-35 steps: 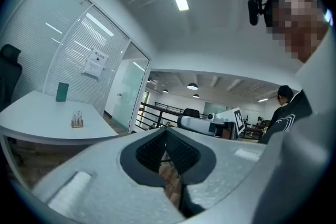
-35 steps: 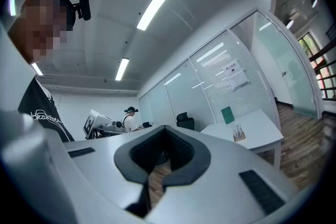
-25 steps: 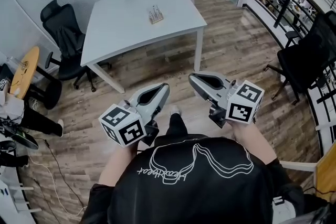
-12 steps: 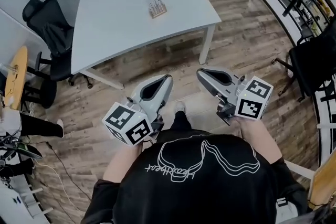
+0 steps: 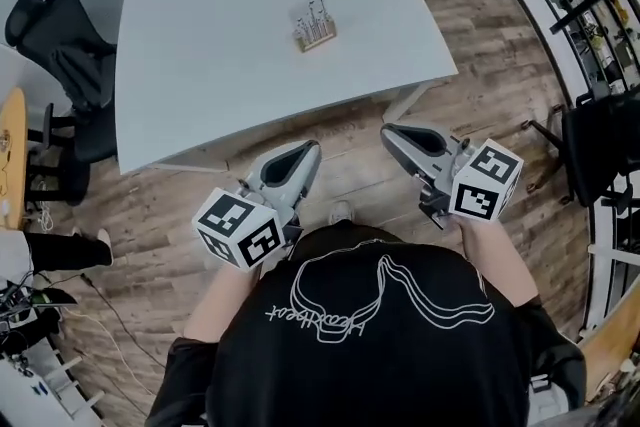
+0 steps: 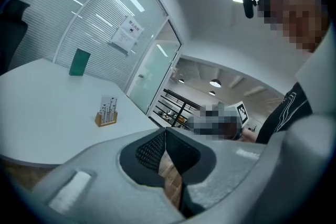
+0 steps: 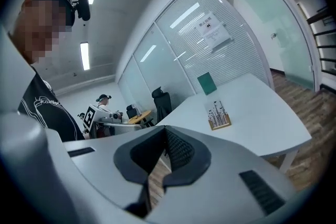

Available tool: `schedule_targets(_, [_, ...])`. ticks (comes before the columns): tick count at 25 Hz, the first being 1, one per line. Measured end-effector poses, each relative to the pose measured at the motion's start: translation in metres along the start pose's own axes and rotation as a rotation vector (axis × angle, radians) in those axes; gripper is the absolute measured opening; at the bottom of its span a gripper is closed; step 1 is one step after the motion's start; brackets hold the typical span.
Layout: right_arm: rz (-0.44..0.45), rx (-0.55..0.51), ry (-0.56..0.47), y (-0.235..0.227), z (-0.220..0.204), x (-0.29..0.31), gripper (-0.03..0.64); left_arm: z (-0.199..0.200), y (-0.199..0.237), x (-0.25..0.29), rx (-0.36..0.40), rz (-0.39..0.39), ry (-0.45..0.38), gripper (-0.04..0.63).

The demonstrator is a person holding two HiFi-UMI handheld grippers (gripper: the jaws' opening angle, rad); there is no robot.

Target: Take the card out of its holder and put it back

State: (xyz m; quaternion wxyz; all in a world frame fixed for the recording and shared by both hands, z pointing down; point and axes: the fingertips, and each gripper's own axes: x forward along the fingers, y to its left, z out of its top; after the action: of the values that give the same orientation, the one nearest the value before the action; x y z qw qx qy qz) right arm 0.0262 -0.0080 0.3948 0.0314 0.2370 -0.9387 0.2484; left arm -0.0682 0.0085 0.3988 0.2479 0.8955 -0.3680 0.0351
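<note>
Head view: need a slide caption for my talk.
Shut and empty, left claw and right claw hover short of the table bearing the card in its holder.

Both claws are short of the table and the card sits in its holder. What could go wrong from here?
The left claw and right claw are both shut and empty; unopened, they would likely knock the card instead of gripping it. The small holder on the table may tip or lift with the card unless one claw braces it.
</note>
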Motion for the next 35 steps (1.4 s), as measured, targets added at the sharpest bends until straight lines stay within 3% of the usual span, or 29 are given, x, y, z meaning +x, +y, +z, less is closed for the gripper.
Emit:
schedule_targets(8, [-0.007, -0.064, 0.027, -0.022, 0.013, 0.022, 0.009, 0.012, 0.043, 0.016, 0.069, 0.021, 0.010, 0.012])
schedule_targets(13, [-0.003, -0.012, 0.044, -0.076, 0.016, 0.043, 0.009, 0.014, 0.085, 0.056, 0.070, 0.044, 0.069, 0.018])
schedule_targets(22, [-0.007, -0.002, 0.034, -0.153, 0.051, 0.086, 0.015, 0.039, 0.162, 0.101, 0.006, 0.104, 0.080, 0.133])
schedule_targets(27, [-0.004, 0.025, 0.056, -0.181, 0.060, 0.105, 0.017, 0.050, 0.197, 0.125, 0.057, 0.093, 0.052, 0.161])
schedule_targets(35, [-0.020, 0.075, 0.102, -0.214, 0.057, 0.122, 0.017, 0.045, 0.243, 0.162, 0.121, 0.055, 0.085, 0.170])
